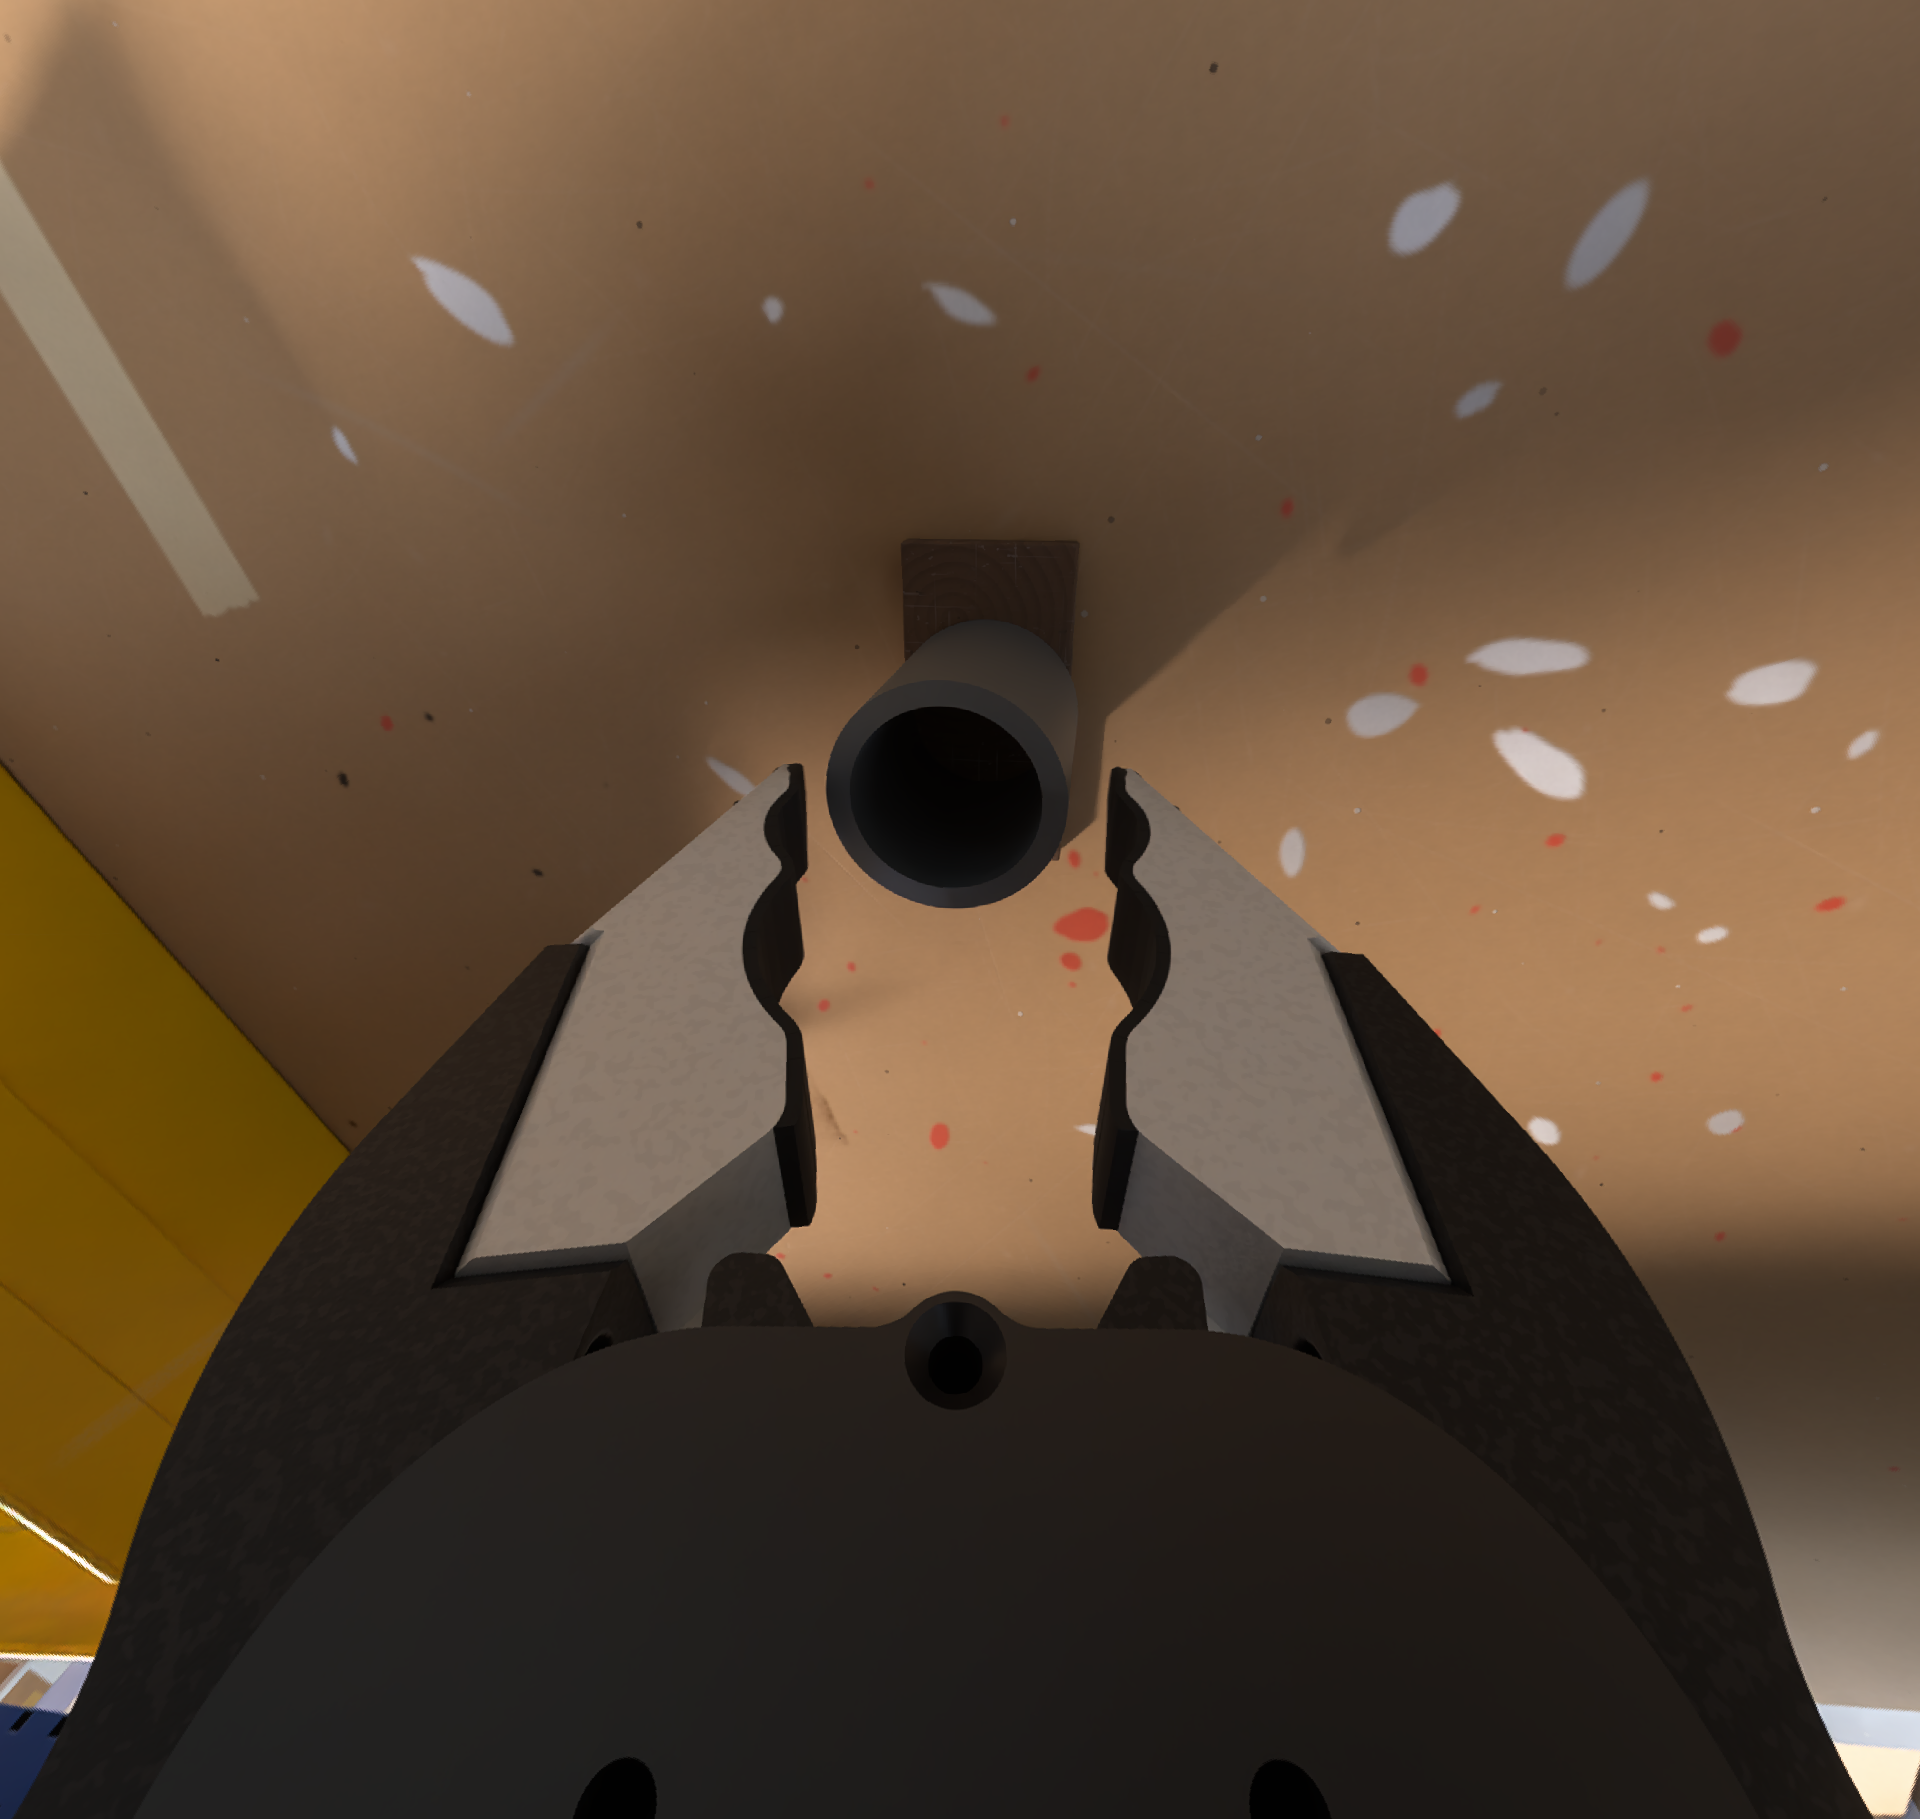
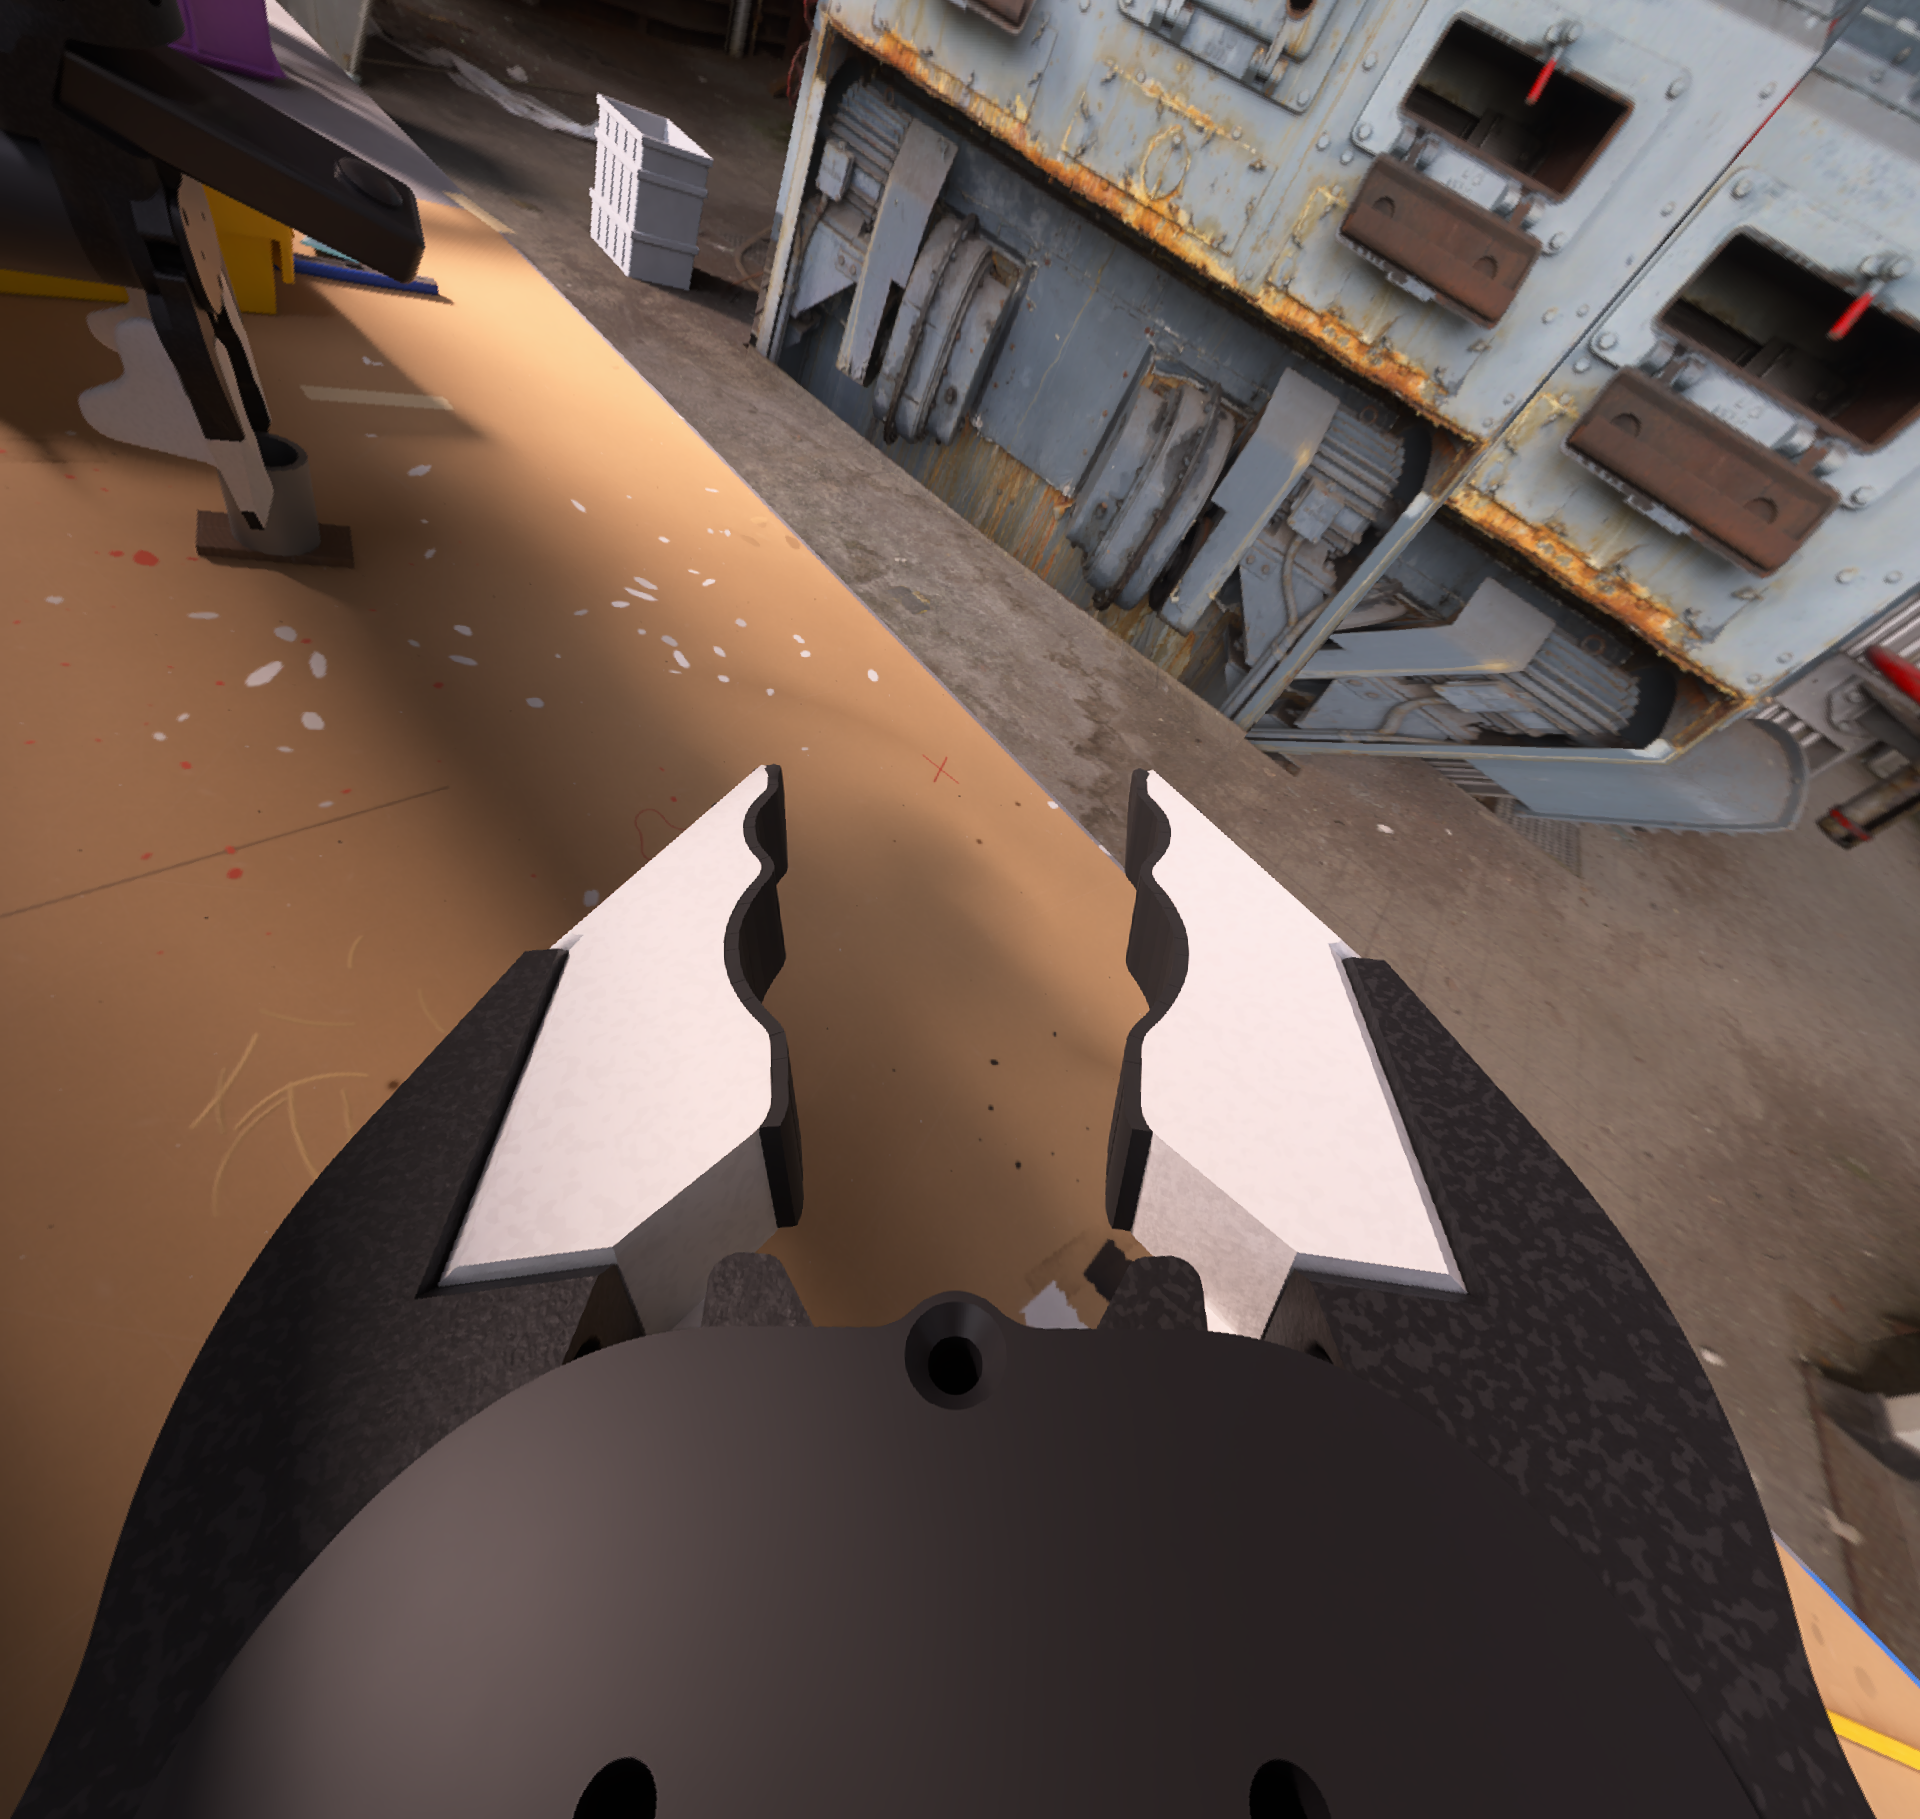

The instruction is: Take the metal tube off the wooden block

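Straddling metal tube (image 1: 948,793) on wooden block (image 1: 987,585) | left tool (image 1: 956,813) open

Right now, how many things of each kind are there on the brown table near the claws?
Metal tube: 1
Wooden block: 1
Claws: 2, the left claw and the right claw
Total: 4
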`<control>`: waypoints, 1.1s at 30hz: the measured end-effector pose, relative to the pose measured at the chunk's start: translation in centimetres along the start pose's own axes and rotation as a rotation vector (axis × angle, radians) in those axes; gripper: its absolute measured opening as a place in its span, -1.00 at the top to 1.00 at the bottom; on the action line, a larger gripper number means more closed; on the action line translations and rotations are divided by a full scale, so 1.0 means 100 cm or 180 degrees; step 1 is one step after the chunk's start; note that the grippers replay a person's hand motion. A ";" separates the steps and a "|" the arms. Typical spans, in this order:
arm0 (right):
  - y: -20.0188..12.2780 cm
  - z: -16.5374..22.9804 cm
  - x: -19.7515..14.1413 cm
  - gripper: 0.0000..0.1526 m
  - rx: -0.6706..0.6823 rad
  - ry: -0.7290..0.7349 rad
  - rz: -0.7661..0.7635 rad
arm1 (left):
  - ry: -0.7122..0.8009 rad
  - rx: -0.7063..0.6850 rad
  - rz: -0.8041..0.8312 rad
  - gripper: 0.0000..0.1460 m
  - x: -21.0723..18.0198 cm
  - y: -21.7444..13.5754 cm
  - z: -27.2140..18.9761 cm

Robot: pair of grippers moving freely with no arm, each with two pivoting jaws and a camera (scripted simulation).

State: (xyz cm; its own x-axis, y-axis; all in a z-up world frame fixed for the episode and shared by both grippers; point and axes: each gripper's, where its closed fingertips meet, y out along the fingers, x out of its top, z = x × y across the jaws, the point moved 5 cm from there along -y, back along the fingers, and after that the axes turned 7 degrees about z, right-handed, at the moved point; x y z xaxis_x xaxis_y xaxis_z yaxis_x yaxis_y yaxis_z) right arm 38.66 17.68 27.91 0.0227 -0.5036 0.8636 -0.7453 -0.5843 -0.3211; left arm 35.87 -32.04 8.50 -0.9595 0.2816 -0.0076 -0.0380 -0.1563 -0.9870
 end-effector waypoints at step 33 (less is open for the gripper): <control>-0.028 0.014 0.013 0.15 -0.0124 -0.0416 -0.0048 | 0.3562 -0.0194 -0.1482 0.37 0.041 -0.128 -0.256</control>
State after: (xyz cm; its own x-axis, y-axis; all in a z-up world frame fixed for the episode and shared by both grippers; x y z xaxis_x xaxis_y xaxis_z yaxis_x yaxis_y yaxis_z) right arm 41.70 17.80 29.43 0.1188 -0.5752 0.8094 -0.7695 -0.5685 -0.2911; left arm 39.62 -4.62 16.97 -0.0847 0.9658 0.2451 -0.2728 0.2141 -0.9379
